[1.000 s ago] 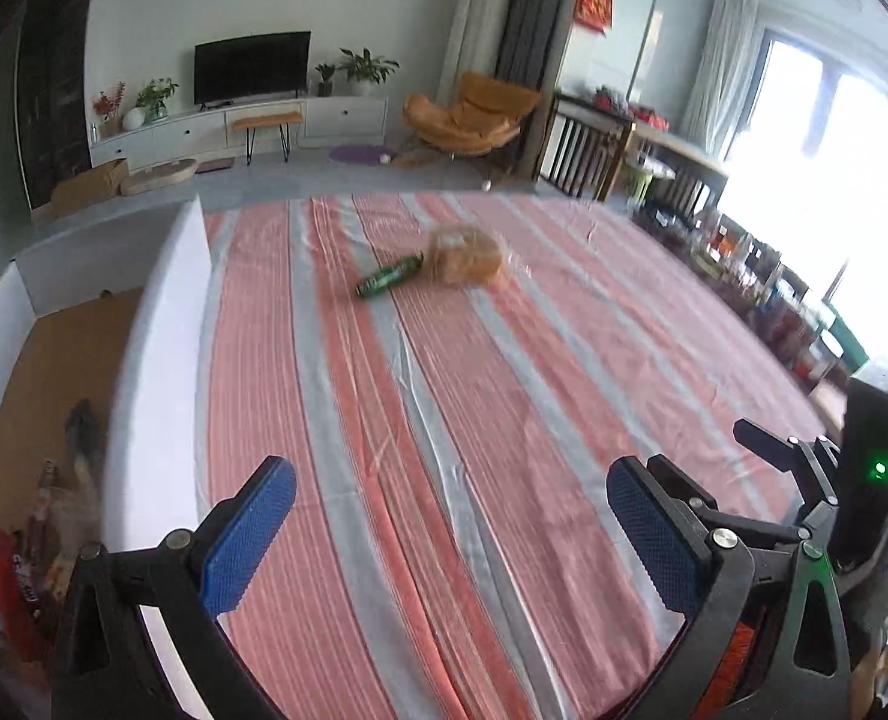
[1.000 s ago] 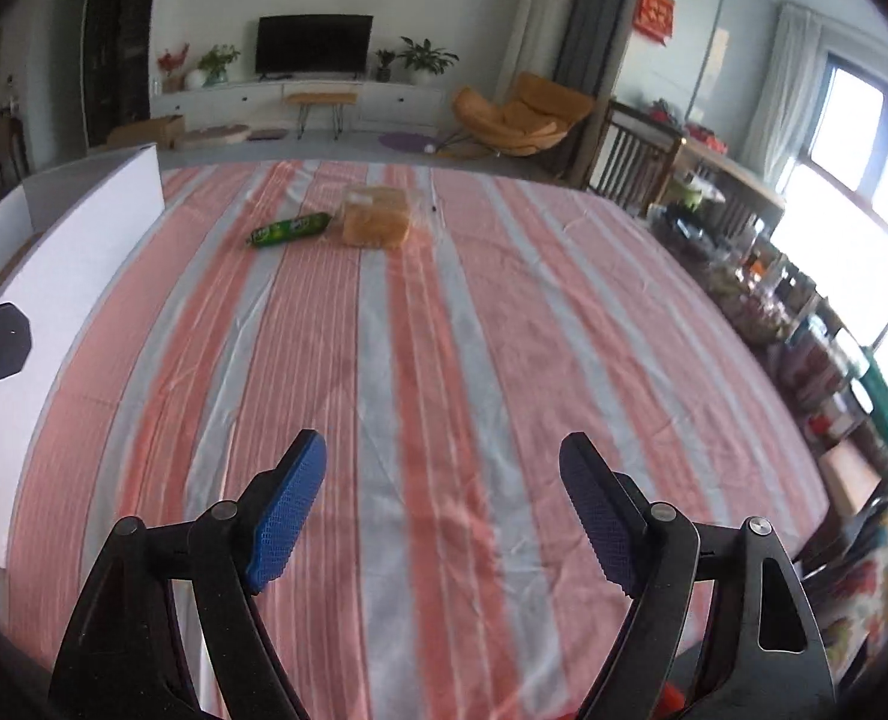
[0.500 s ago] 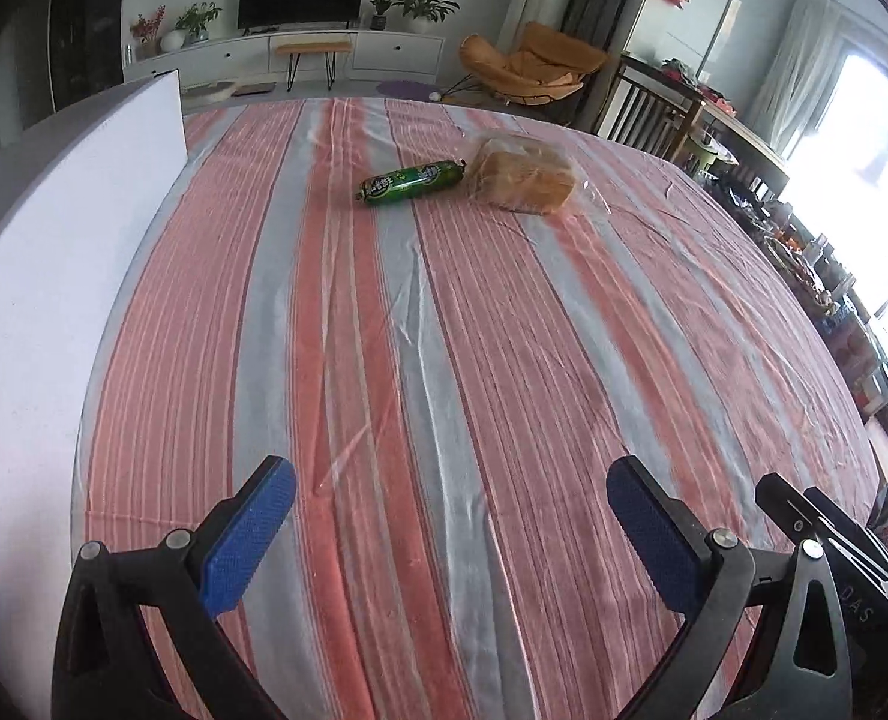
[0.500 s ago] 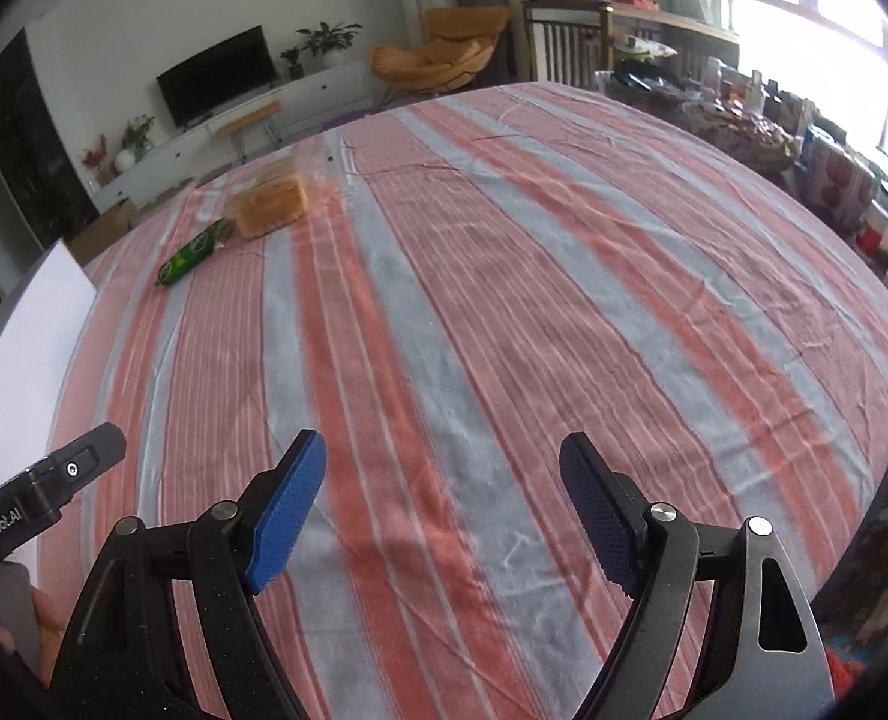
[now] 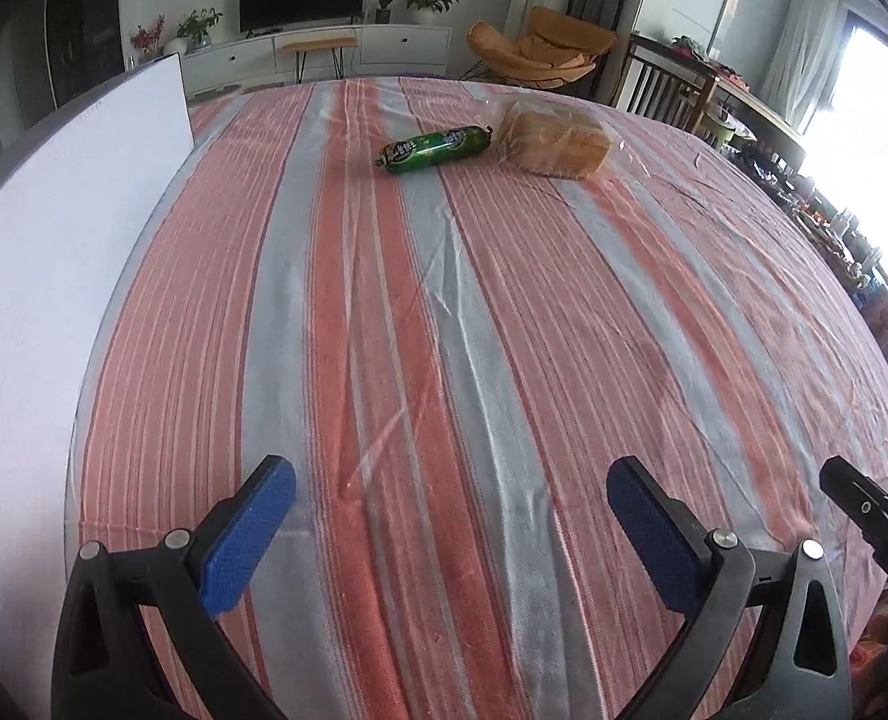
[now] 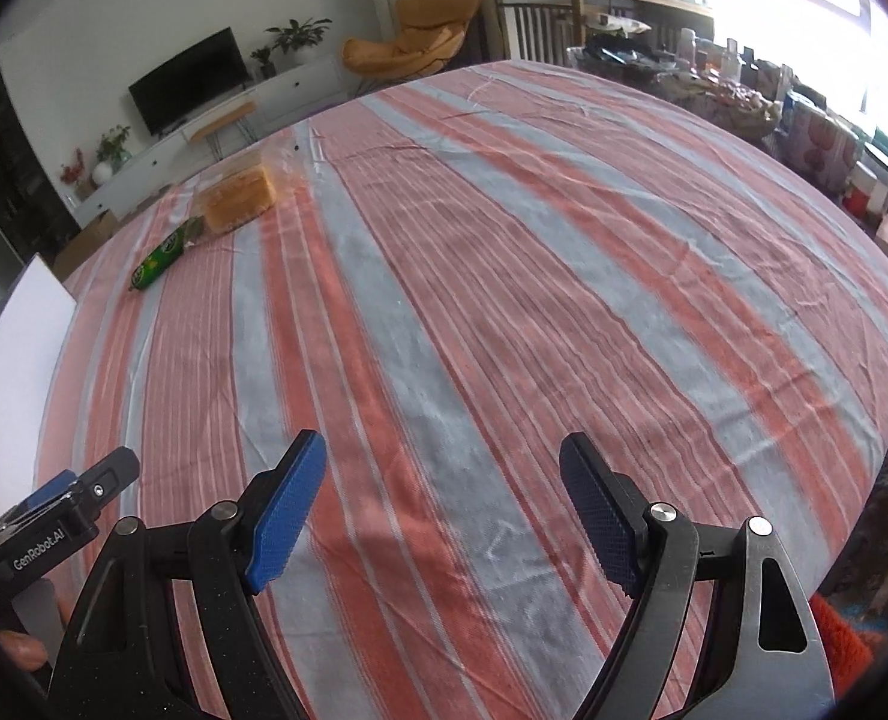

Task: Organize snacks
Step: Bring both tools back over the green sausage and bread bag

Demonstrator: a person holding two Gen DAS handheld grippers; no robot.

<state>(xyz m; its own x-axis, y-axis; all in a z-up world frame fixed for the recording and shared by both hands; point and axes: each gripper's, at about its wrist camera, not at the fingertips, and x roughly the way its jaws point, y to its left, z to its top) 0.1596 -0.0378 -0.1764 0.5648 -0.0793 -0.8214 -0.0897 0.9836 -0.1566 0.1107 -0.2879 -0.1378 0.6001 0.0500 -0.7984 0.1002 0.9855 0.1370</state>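
A wide striped tablecloth (image 5: 444,360) is spread over the table, most of it bare, so open room is given for reaching. A white box wall (image 5: 54,300) is set along its left edge, presumably for collecting snacks. Far across, bagged bread (image 5: 555,141) is laid touching a green sausage (image 5: 435,149). The left gripper (image 5: 450,516) and right gripper (image 6: 444,498) are held wide apart, empty.

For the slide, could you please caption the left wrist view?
Open left hand-held gripper over striped cloth; sausage beside bread.
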